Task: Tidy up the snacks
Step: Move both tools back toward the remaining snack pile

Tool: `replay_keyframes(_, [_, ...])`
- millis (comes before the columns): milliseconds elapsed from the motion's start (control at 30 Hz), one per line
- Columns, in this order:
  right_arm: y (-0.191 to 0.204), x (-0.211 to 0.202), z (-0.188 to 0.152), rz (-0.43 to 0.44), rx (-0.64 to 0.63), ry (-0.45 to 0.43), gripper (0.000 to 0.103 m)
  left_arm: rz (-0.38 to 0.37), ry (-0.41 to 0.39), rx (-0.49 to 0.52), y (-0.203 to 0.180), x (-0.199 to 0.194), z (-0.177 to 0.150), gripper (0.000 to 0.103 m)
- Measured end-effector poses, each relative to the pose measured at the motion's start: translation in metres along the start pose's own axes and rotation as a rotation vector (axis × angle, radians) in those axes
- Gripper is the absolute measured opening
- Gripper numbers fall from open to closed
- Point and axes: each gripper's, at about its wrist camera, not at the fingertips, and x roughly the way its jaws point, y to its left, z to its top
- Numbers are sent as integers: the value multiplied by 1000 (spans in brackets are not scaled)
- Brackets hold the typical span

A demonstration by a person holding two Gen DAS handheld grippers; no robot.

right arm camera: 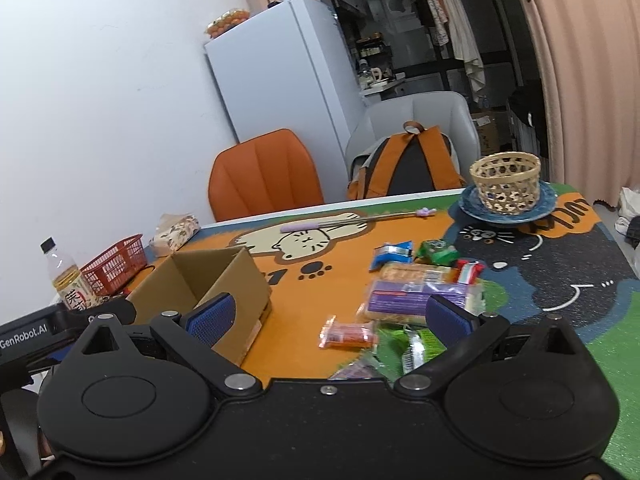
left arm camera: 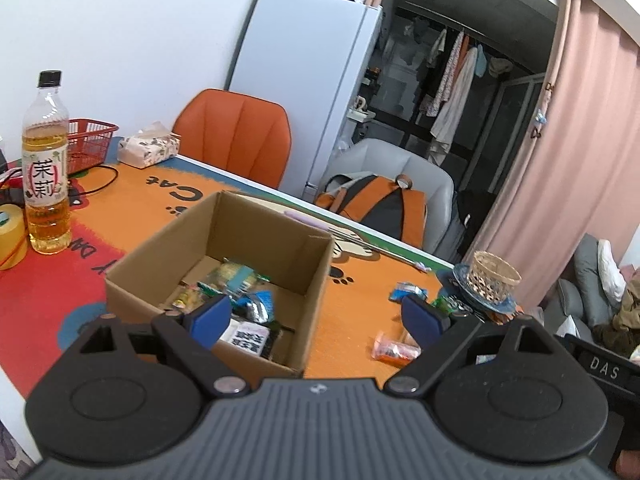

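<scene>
Now we hold the left gripper [left arm camera: 318,320] over the near edge of the cardboard box [left arm camera: 256,224], its blue pads [left arm camera: 210,316] spread wide apart with nothing between them. Inside the box we see several snack packets [left arm camera: 236,296] lying loose on the bottom. Our right gripper [right arm camera: 332,320] hangs above the table mat [right arm camera: 304,300], its pads likewise well apart and empty. Below it lies a loose heap of snacks [right arm camera: 416,296]: an orange packet [right arm camera: 348,334] nearest the box, a purple pack [right arm camera: 416,300] beside it, green wrappers [right arm camera: 416,346] closer to us. Farther back a woven basket [right arm camera: 505,182] sits on a blue plate [right arm camera: 472,206]. A tea bottle [left arm camera: 45,164] stands left of the box, near a red basket [left arm camera: 90,142].
</scene>
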Motion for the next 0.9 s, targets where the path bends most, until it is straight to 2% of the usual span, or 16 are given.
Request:
replay_keyframes(233, [-19,-4,-5,17,30,18,103,-31,33,36,-17,8,-7,91])
replay_keyframes(467, [-34,-8,-9,-1,21,9,103,-59,64,83,-35,19,-20,91])
replay_keyframes(667, [-42,2,-17,-11,15,38,101,-72,74,123,-47,25,-29,89])
replay_keyframes(767, [-47,7,-20,-18,30,59,90,-78,74,132,-50,29,-32,87])
replay_keyframes(900, [-55,11,-23,-15,49,74,80,-87,89,130,-54,36,-35,78])
